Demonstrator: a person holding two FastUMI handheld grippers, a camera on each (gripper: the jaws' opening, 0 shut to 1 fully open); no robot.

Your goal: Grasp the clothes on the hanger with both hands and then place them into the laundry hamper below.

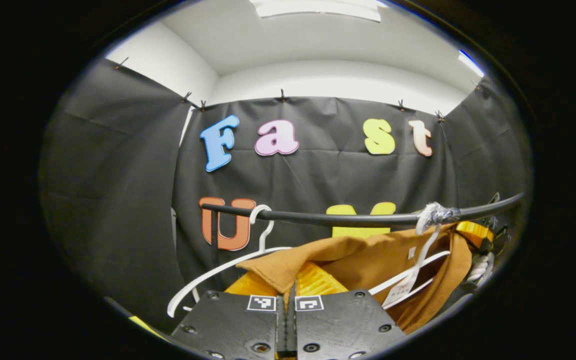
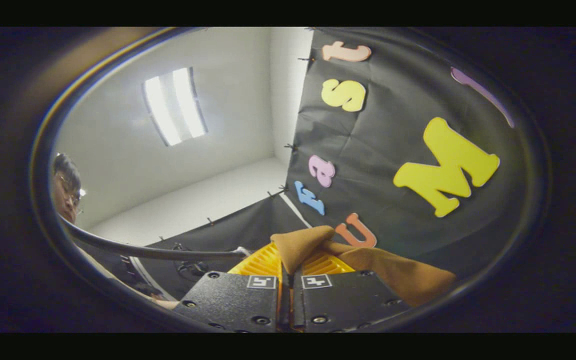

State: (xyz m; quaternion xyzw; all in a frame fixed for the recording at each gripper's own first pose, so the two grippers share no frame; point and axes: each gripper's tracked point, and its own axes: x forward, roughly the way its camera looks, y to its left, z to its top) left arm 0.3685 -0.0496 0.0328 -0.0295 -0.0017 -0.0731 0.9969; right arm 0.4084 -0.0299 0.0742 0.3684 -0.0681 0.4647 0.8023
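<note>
1. Left gripper (image 1: 290,292): yellow ribbed fingers (image 1: 318,282) drawn together, clamped on a fold of the brown garment (image 1: 368,260), with cloth coming up out of the narrow slit between them.
2. Right gripper (image 2: 288,267): yellow fingers (image 2: 263,262) likewise closed on a peaked fold of the same brown cloth (image 2: 300,245), the rest trailing off to the right over the black finger block.
3. Garment in the left gripper view: draped below the black rail (image 1: 358,218), spread from the pinched fold across to the right, hanging partly over a white hanger (image 1: 420,262) whose hook sits on the rail at a wrapped, taped spot.
4. A second white hanger (image 1: 228,267): hooked on the rail further left, bare arm curving down beside the left gripper, just beside the cloth's left edge.
5. Hamper: cannot tell where from these views.
6. Edges: rail close above the cloth in the left gripper view; in the right gripper view the rail (image 2: 158,252) running off to the left, near the fingers.
7. Open room: black booth wall well behind the rail, white ceiling above; a person's head at the far left edge of the right gripper view.
</note>
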